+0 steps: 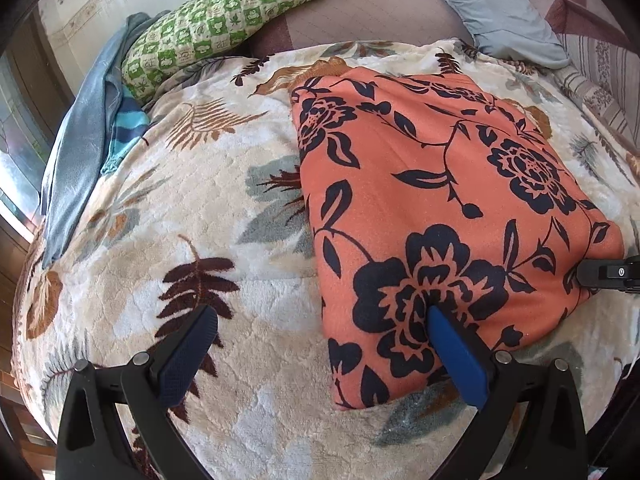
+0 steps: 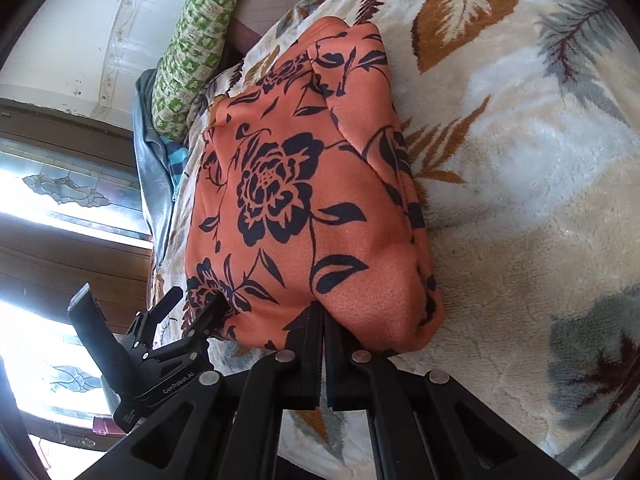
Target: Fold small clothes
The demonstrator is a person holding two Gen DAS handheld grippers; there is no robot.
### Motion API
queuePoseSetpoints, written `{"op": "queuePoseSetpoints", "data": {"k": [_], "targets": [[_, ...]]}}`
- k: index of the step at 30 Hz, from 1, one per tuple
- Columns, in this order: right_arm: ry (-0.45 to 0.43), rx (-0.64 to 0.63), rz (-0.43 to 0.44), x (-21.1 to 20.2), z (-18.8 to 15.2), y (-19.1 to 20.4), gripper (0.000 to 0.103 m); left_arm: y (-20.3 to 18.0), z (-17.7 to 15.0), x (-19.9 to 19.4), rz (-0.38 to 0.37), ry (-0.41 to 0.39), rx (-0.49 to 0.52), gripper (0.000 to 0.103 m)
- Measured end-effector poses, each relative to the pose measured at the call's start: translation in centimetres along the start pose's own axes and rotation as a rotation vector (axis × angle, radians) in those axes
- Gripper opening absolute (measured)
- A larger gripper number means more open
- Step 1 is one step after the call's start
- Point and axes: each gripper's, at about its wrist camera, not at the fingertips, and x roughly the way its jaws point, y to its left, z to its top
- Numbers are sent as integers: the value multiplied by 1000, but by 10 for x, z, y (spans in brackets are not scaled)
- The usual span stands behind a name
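Left wrist view: the orange floral garment (image 1: 440,200), already folded into a thick rectangle, lies on the leaf-patterned plush blanket (image 1: 200,240) covering the bed, ahead and to the right of the left tool (image 1: 320,320). Its long axis runs away from the camera, tilting left at the far end. The left tool stands spread: 1 blue pad rests on the garment's near end, the other sits on bare blanket beside the left edge, so that edge lies between them, ungripped. At the right frame edge only the tip of the right tool (image 1: 608,272) shows, at the garment's near right corner. A green patterned pillow (image 1: 224,28) and blue clothing (image 1: 88,140) lie well apart, at the far left.

Right wrist view: the right tool (image 2: 322,320) is pressed together, pinching the garment's (image 2: 304,200) near corner; the fabric bulges over the fingertips and hides how much is caught. The left tool (image 2: 196,308) appears at lower left, at the same near end, so both are about equally near. Any next fold, I judge, would carry this near end along the long axis toward the far end.
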Motion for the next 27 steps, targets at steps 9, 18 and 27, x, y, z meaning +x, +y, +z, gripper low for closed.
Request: {"op": "queuePoseSetpoints", "data": {"k": [9,18,27], "targets": [[-222,-95,-15,-45,2,13,7,11,0,-28,103,-113,-41,103],[-126,-60,-108,-16,8,-3,6,9,-6,1,96,5,-21,103],[-253,-185,-140,-47,-15,34,8,11,-6,-61,51,-95,-81,103]]}}
